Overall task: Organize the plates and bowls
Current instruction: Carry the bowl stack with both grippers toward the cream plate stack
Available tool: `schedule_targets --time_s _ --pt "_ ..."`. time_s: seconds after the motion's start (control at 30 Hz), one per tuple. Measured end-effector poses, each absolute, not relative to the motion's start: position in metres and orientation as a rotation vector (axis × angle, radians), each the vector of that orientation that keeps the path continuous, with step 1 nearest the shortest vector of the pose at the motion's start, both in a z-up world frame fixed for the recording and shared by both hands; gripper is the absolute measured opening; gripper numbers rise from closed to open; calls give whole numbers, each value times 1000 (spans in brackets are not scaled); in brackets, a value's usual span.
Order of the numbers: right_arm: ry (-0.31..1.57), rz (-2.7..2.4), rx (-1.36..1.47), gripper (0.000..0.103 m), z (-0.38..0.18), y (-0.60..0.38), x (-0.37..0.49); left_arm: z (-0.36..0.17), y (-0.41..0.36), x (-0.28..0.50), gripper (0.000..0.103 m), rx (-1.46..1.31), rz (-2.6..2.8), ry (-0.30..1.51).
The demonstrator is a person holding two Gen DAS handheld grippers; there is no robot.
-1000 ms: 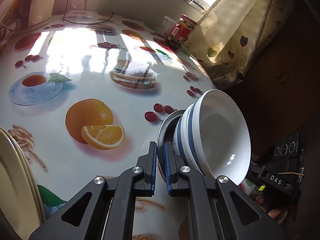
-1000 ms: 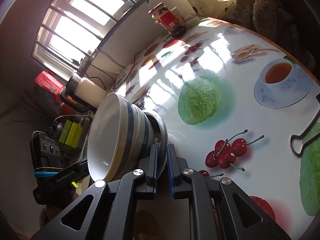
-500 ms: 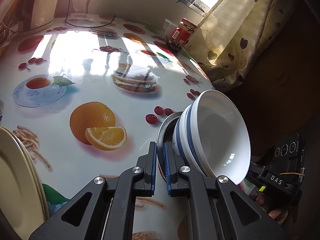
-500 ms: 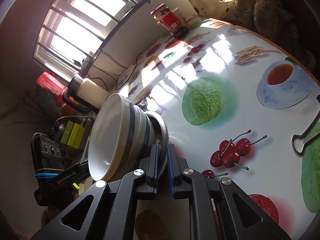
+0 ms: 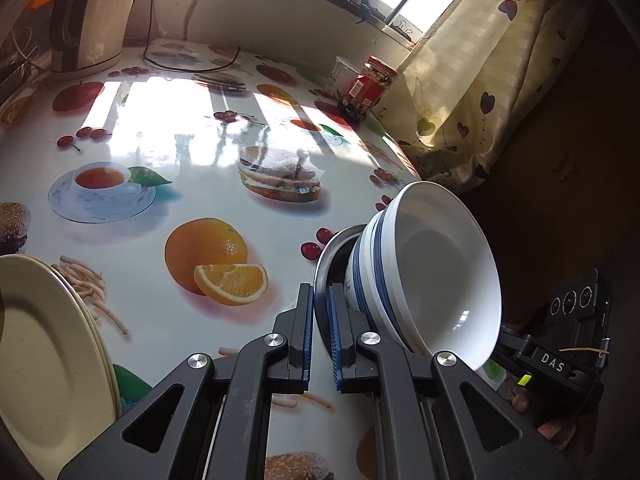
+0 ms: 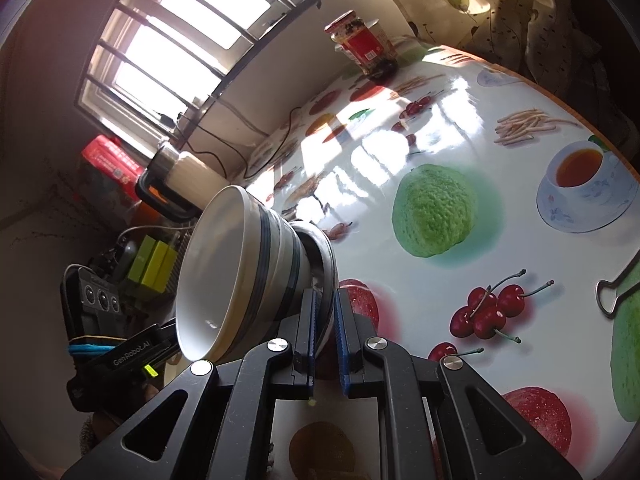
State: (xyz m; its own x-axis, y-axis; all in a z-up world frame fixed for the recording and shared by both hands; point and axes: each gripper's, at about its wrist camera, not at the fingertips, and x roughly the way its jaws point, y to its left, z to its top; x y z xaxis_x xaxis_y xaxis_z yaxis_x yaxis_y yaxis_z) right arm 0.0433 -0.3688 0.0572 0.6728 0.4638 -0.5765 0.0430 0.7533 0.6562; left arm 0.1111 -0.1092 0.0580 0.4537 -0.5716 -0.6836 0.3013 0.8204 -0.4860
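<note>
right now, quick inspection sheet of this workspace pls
surface: glossy fruit-print tablecloth, sun glare at the far side
job's things: metal plate with stacked blue-banded bowls tipped on edge; cream plates at near left
clutter: red-label jar, white cup, kettle, binder clip
grippers: left gripper and right gripper both shut on the metal plate's rim
cables: black cord across the far table
surroundings: barred window, heart-print curtain

Two nested white bowls [image 5: 436,276] with blue bands, one metal dish [image 5: 332,252], two cream plates [image 5: 44,360], one red-labelled jar [image 5: 370,86], one kettle [image 5: 94,12].
</note>
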Motion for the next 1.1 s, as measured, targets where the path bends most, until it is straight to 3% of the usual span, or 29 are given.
schedule_targets --time_s 1.1 --pt "826 398 623 11 79 -313 60 84 -47 86 7 -362 -415 881"
